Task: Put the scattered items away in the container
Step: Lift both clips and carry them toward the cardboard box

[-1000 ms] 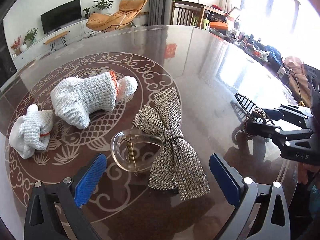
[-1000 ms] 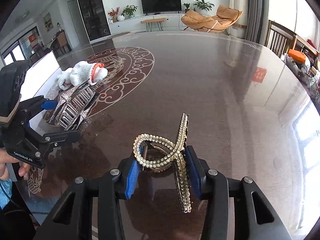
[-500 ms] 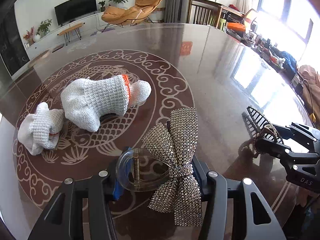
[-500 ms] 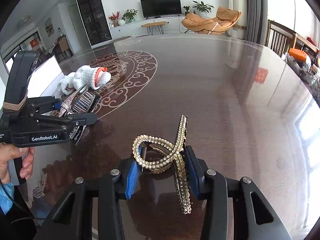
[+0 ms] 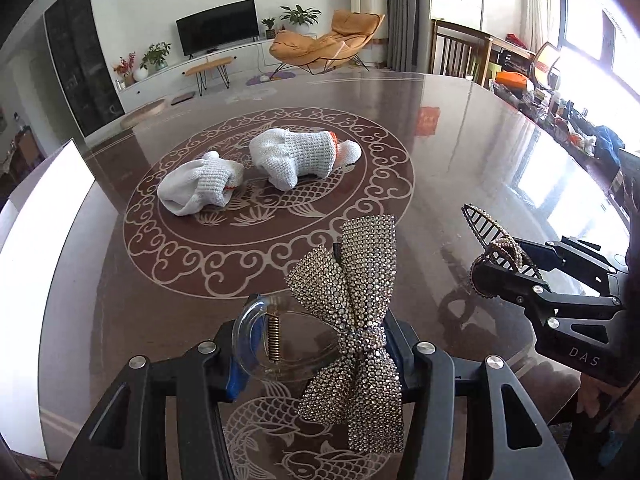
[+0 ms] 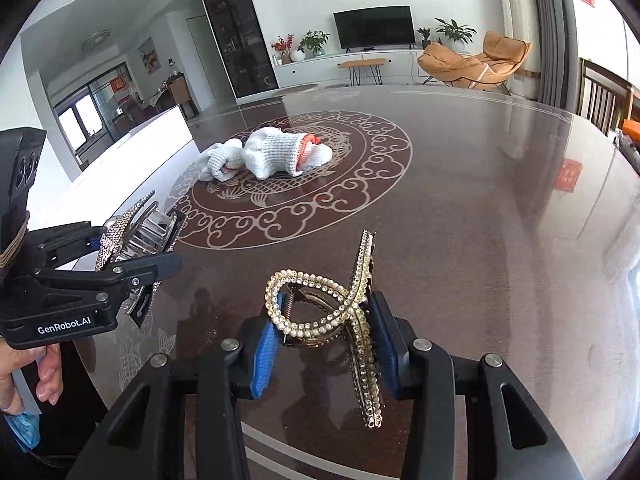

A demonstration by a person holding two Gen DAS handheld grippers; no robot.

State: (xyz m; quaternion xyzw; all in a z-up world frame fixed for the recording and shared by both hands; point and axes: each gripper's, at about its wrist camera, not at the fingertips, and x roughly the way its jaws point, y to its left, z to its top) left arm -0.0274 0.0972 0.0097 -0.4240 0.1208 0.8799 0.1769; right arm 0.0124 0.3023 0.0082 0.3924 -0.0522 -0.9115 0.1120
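Note:
My left gripper (image 5: 316,360) is shut on a clear hair claw with a rhinestone bow (image 5: 352,312) and holds it above the table. It also shows in the right wrist view (image 6: 132,240). My right gripper (image 6: 324,344) is shut on a pearl and rhinestone hair claw (image 6: 332,304), lifted off the table; it shows at the right of the left wrist view (image 5: 496,252). Two white knit gloves (image 5: 304,156) (image 5: 200,186) lie on the round pattern further back. A white container wall (image 5: 44,216) stands at the left table edge.
The dark glossy round table (image 5: 460,168) has a pale ornamental ring (image 5: 384,152). The gloves also show in the right wrist view (image 6: 276,156). The white container shows at the left (image 6: 160,132). Chairs and clutter stand beyond the far right edge.
My left gripper closed on the bow hair claw and lifted it back and up from the gloves. My right gripper kept its hold on the pearl claw and rose slightly.

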